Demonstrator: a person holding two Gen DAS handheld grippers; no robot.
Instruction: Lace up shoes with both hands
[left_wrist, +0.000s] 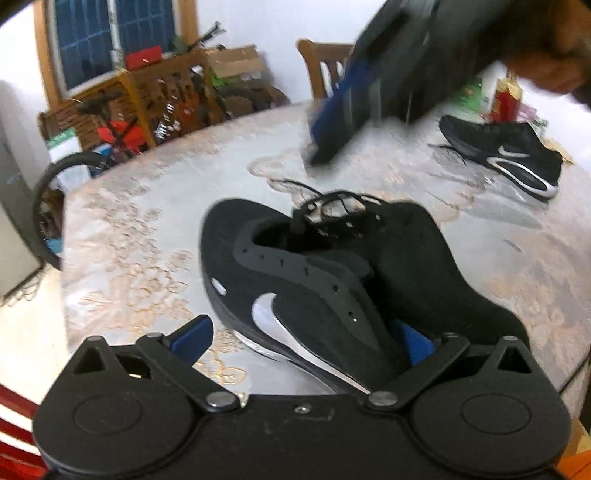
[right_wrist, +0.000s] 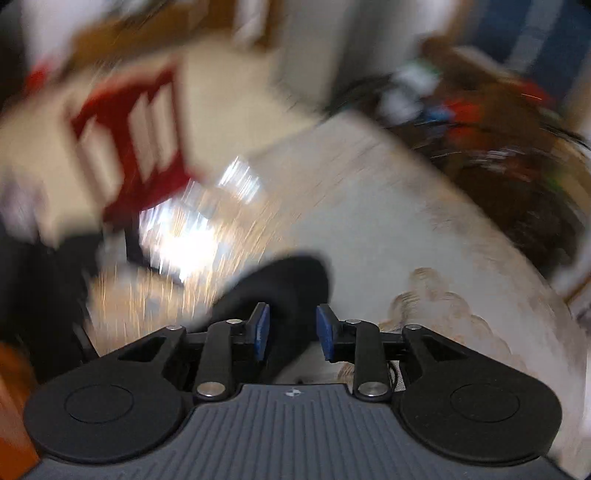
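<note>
Left wrist: your left gripper (left_wrist: 301, 341) spread wide, straddling shoe (left_wrist: 332, 280) heel; long axis runs forward from fingers. Right gripper (right_wrist: 291, 332) half-open, empty, lace (left_wrist: 332, 203) farther.

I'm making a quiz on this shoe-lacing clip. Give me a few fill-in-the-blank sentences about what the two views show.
1. The near shoe is black with a ____ swoosh.
2. The left hand-held gripper has its blue pads spread ____ around the shoe's heel end.
3. A second shoe lies on the ____.
4. The near shoe's lace is bunched at the ____ end.

Missing: silver; open; table; toe
</note>
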